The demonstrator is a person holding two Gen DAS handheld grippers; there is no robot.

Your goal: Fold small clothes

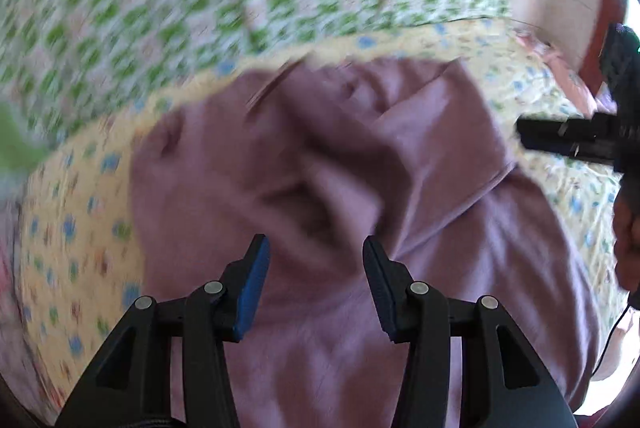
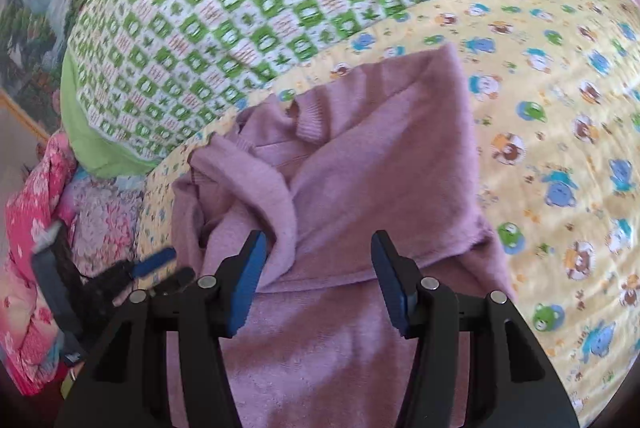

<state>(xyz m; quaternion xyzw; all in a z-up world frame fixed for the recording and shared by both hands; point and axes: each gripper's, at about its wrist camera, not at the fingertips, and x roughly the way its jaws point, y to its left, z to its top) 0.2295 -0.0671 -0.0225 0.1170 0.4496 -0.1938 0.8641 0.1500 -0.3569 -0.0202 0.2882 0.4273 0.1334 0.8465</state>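
Left gripper (image 1: 316, 248) nearest the lens: jaws apart, blue pads clear, nothing clamped, hanging over the mauve sweater (image 1: 360, 168). That view is motion-blurred, so fabric detail is poor. Right gripper (image 2: 318, 246) also has its jaws apart, nothing pinched; a rolled fold of the sweater (image 2: 340, 168) lies just beside its left pad, contact unclear. Sweater sits on the yellow cartoon-print sheet (image 2: 560, 108), partly folded: one panel laid over the body, ribbed cuff (image 2: 310, 122) showing near the top, sleeve bunched toward the left. Green-and-white patterned quilt (image 2: 240, 8) lies behind it, overlapping the sheet's far edge. Pink floral bedding (image 2: 32, 248) at far left. In the right wrist view the left gripper (image 2: 160, 268) shows blurred at lower left, beside the sweater's edge.
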